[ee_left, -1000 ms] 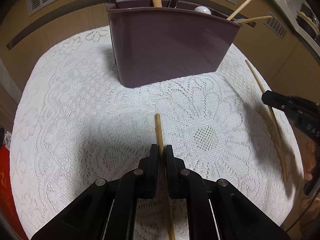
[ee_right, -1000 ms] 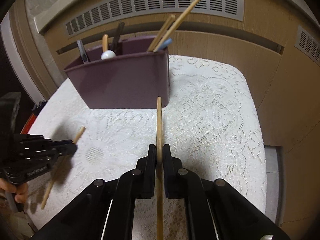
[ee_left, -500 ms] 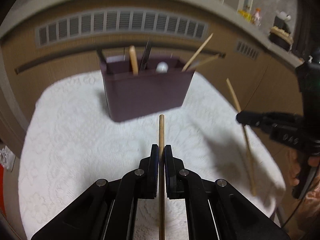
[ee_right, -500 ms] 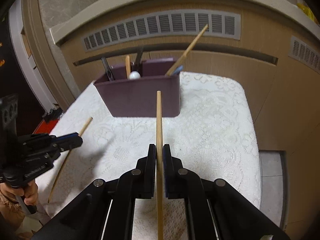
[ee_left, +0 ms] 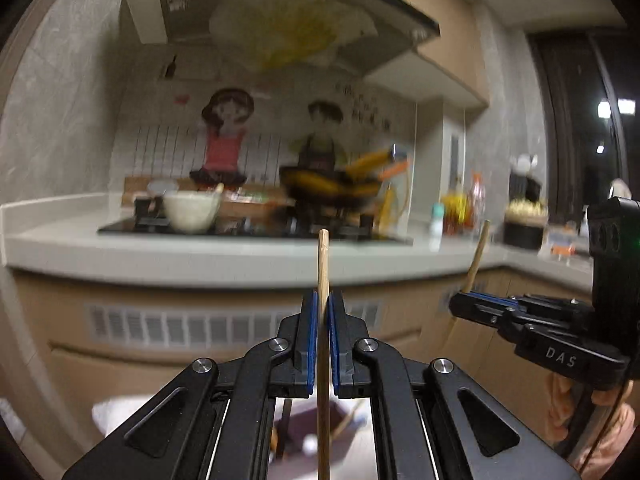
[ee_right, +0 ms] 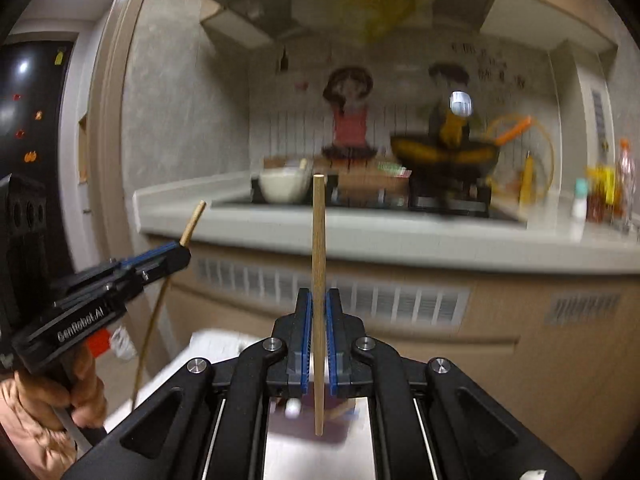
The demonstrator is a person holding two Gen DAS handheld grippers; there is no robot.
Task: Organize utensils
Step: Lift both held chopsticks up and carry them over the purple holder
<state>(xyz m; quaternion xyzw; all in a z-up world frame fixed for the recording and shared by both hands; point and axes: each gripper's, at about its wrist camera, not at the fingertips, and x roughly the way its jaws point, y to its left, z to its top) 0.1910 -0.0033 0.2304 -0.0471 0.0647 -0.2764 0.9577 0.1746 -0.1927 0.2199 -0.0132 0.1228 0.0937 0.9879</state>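
Note:
My left gripper [ee_left: 322, 312] is shut on a wooden chopstick [ee_left: 323, 264] and holds it upright, high above the table. My right gripper [ee_right: 318, 308] is shut on a second wooden chopstick [ee_right: 319, 240], also upright. Each gripper shows in the other's view: the right gripper [ee_left: 464, 304] with its chopstick [ee_left: 478, 256], and the left gripper [ee_right: 176, 254] with its chopstick [ee_right: 192, 224]. The purple utensil holder [ee_left: 298, 424] shows only as a blurred patch below the fingers; it also shows in the right wrist view [ee_right: 304, 428].
A kitchen counter [ee_left: 200, 256] runs across ahead, with a white bowl [ee_left: 192, 210], a dark wok [ee_left: 332, 192] and bottles [ee_left: 460, 208] on it. Vented cabinet fronts [ee_right: 400, 300] stand below. The white lace-covered table [ee_right: 212, 344] lies low in view.
Both grippers have risen and tilted up with their chopsticks, from pointing down at the table and holder to facing the counter. Both stay shut.

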